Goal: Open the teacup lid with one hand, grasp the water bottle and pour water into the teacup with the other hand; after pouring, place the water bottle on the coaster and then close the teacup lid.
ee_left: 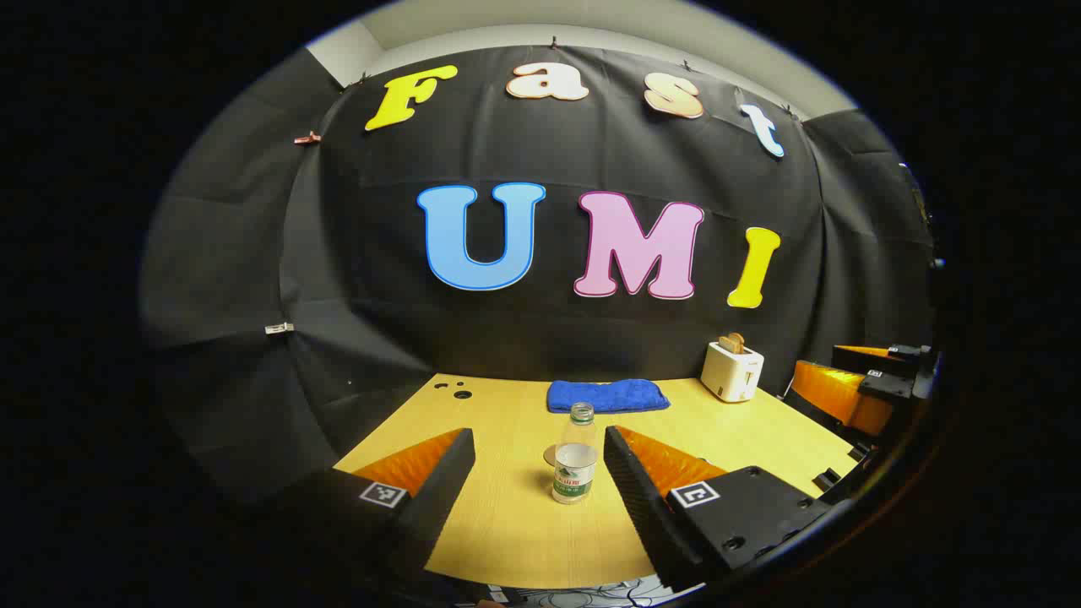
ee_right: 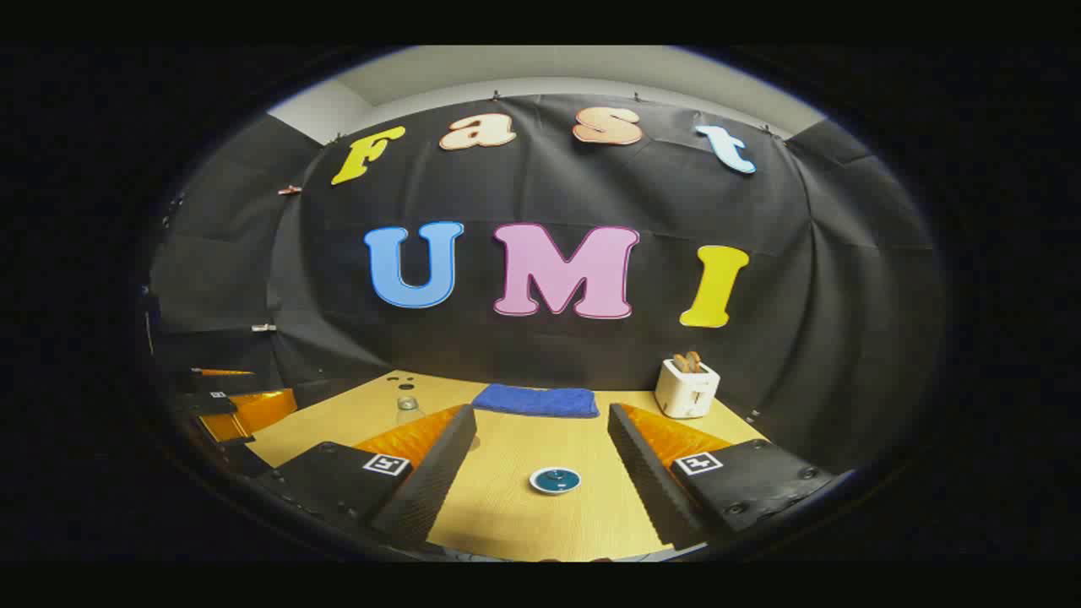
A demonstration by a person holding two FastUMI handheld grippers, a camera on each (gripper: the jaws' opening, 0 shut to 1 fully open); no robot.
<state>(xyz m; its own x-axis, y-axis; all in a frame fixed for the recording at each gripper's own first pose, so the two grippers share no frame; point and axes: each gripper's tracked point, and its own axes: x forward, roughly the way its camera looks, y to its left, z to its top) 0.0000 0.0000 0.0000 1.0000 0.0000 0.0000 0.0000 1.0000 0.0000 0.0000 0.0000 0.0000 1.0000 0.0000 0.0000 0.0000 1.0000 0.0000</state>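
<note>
One water bottle [ee_left: 575, 463] stands upright low in the middle of the left gripper view, on the wooden table [ee_left: 524, 532], framed between the fingers of the left gripper [ee_left: 539, 460], which are spread wide and touch nothing. The bottle is clear plastic, uncapped at the neck, with a green-and-white label around its lower half. A small round disc, probably the coaster [ee_left: 551, 454], peeks out just behind its left side, mostly hidden. One folded blue towel [ee_left: 607, 395], soft and nubby, lies at the table's far edge, and one white toaster [ee_left: 731, 371] with bread in its slot sits to the right of it.

In the right gripper view, the right gripper [ee_right: 540, 445] is likewise spread apart and empty. Between its fingers, low centre, sits one round teacup [ee_right: 555, 480], seen from above with a white rim and a dark blue lid; its body is hard to make out. The bottle's neck shows at centre left, the rest cut off by a finger. The other gripper's orange side is at the left edge.
</note>
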